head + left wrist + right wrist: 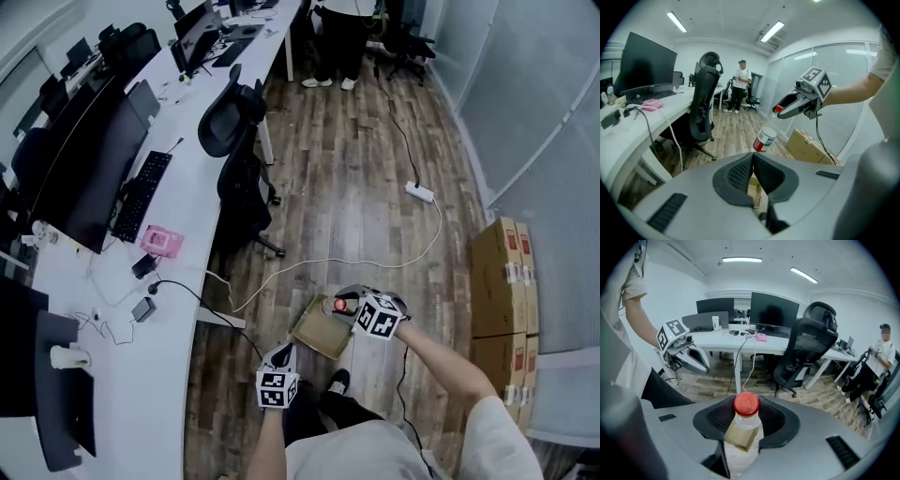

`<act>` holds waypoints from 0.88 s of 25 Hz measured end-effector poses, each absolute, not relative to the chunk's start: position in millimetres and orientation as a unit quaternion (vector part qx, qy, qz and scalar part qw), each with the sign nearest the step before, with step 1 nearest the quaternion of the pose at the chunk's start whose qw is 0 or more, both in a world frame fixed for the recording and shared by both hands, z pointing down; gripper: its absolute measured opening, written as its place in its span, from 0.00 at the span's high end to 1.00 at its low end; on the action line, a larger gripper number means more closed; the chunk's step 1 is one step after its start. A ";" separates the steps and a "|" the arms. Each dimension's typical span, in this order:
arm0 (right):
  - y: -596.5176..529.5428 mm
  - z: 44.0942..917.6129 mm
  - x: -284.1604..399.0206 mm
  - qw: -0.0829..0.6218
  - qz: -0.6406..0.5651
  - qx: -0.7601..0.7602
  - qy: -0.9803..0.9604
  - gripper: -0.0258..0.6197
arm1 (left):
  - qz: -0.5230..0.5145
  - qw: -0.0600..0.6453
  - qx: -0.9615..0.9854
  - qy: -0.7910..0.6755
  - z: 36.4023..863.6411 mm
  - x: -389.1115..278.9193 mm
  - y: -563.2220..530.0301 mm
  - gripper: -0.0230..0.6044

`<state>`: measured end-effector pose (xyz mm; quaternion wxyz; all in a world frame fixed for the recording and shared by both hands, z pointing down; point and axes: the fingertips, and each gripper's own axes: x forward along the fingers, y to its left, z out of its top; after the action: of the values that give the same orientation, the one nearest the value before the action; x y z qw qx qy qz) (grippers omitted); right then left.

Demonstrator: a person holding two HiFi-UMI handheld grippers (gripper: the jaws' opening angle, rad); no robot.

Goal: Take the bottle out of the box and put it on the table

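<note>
Bottle held above box, in right gripper

Bottle (743, 427) is gripped at the neck, under its red cap, by right gripper (347, 303), jaws part-open around it; long axis near upright, cap up, over the open box (322, 330) on the floor. Left gripper (752, 171) is seen closed and empty. Table (192, 234) lies leftward, past the left gripper's side.

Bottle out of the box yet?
Out. The clear red-capped plastic bottle hangs in mid-air, clamped at its neck by the right hand-held gripper; the open brown cardboard box lies on the floor below it.
</note>
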<state>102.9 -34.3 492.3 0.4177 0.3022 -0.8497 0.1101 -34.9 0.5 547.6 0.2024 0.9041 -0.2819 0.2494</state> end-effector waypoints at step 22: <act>-157.4 380.3 -286.4 0.390 -0.016 0.074 -0.918 0.68 | 0.171 0.208 0.822 -0.501 423.3 -349.2 -93.4 0.94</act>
<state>-286.4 -157.4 380.3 0.3898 0.0744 -0.9177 -0.0162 -349.2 -93.4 423.3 0.2080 0.8223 -0.5013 0.1712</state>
